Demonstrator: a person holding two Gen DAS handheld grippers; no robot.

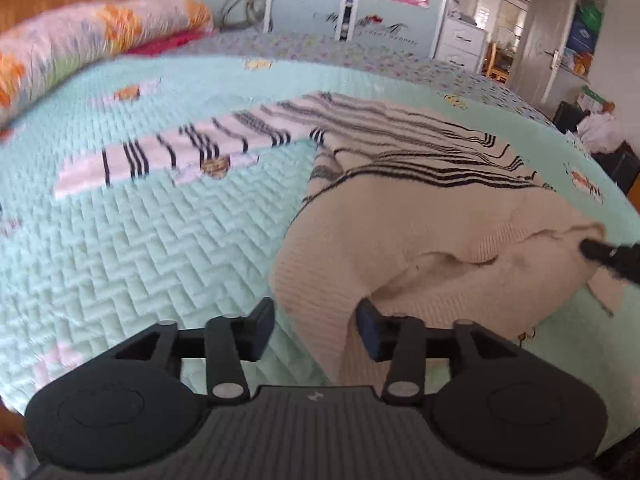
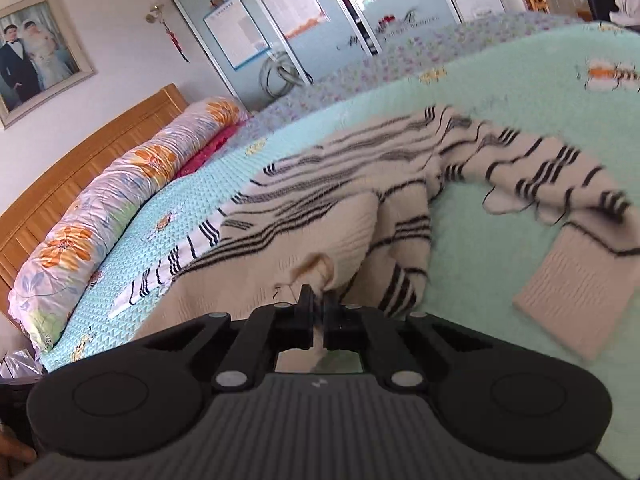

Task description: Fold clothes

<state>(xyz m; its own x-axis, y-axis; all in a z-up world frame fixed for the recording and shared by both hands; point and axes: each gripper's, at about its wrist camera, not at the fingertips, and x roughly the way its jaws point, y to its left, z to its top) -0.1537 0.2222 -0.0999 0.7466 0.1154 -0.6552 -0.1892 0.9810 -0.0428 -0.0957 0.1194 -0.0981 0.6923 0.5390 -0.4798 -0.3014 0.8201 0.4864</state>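
Observation:
A cream knit sweater (image 1: 420, 216) with black stripes lies on the mint quilted bedspread (image 1: 140, 248). One sleeve (image 1: 180, 152) stretches flat to the left. My left gripper (image 1: 316, 326) is open at the near left edge of the sweater's hem, and cloth hangs between its fingers without being pressed. The right gripper (image 1: 596, 250) pinches the hem at the right. In the right wrist view my right gripper (image 2: 318, 300) is shut on a raised fold of the sweater (image 2: 320, 184) at its hem. The other sleeve (image 2: 560, 184) lies rumpled to the right, ending in a ribbed cuff (image 2: 568, 304).
A long floral pillow (image 2: 120, 184) lies along the wooden headboard (image 2: 80, 160) at the far left of the bed. Sliding wardrobe doors (image 2: 280, 20) stand beyond the bed. White drawers (image 1: 460, 40) and a doorway are at the far right.

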